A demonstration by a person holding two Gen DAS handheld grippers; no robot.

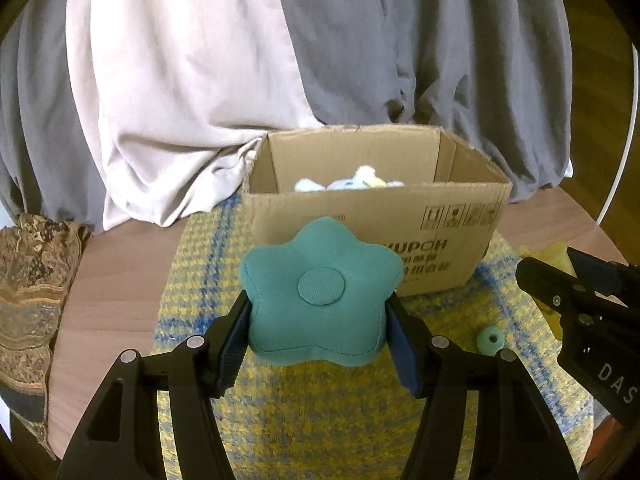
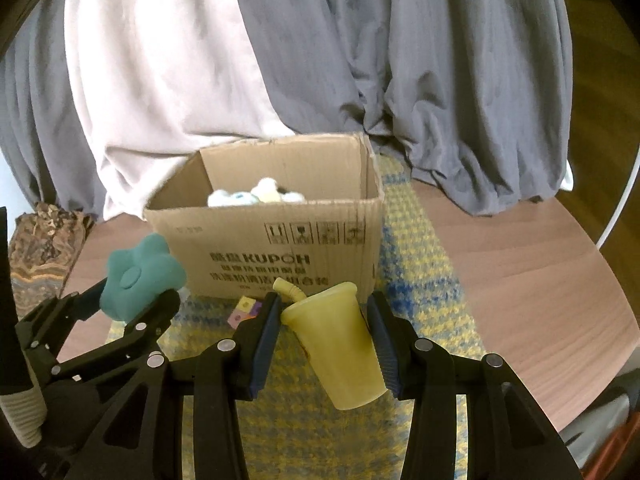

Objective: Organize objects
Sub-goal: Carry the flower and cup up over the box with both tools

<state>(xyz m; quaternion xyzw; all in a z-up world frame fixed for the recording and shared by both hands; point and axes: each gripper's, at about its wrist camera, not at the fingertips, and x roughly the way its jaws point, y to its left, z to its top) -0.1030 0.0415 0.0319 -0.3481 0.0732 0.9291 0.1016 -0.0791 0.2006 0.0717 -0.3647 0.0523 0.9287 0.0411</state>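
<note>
My left gripper [image 1: 318, 328] is shut on a teal star-shaped cushion [image 1: 320, 296] and holds it above the mat, in front of the cardboard box [image 1: 372, 236]. The cushion also shows in the right wrist view [image 2: 140, 276], held by the left gripper [image 2: 136, 304]. My right gripper [image 2: 324, 340] is shut on a yellow toy cup [image 2: 336, 344] with a bent straw, tilted, just in front of the box [image 2: 272, 256]. The box is open on top and holds several pale soft toys [image 2: 256, 196]. The right gripper also shows at the right edge of the left wrist view [image 1: 560, 280].
A yellow and blue woven mat [image 1: 320, 420] covers the round wooden table [image 2: 520, 280]. A small teal bead [image 1: 490, 340] and a multicoloured cube [image 2: 242, 312] lie on the mat. A patterned cloth [image 1: 32, 300] lies at the left. Grey and white drapes [image 1: 240, 60] hang behind.
</note>
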